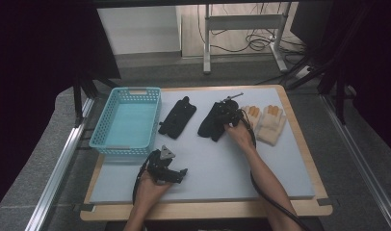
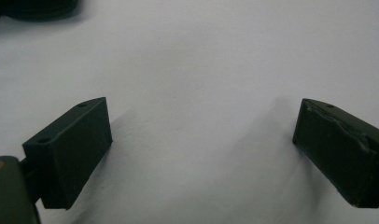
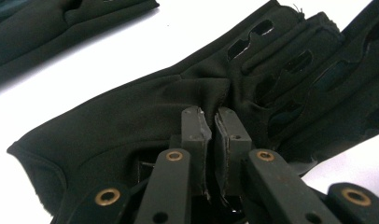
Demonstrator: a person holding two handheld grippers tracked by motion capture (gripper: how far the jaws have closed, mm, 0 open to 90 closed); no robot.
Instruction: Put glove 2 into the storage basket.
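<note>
My right gripper [image 1: 222, 115] is shut on a black glove [image 1: 210, 126] at the middle of the mat. In the right gripper view the two jaws of the right gripper [image 3: 213, 119] stand almost together and pinch a fold of the black glove [image 3: 122, 112] near its palm. A second black glove [image 1: 177, 117] lies flat just to the left, and its edge shows in the right gripper view [image 3: 47, 28]. My left gripper [image 1: 178, 171] rests near the mat's front left, open. Between the jaws of the left gripper [image 2: 201, 144] I see bare white mat.
A light blue basket [image 1: 136, 90] stands at the left edge of the table. A pair of beige gloves [image 1: 267, 122] lies right of my right hand. The grey mat [image 1: 222, 168] covers a wooden tabletop, with dark floor and frame rails around it.
</note>
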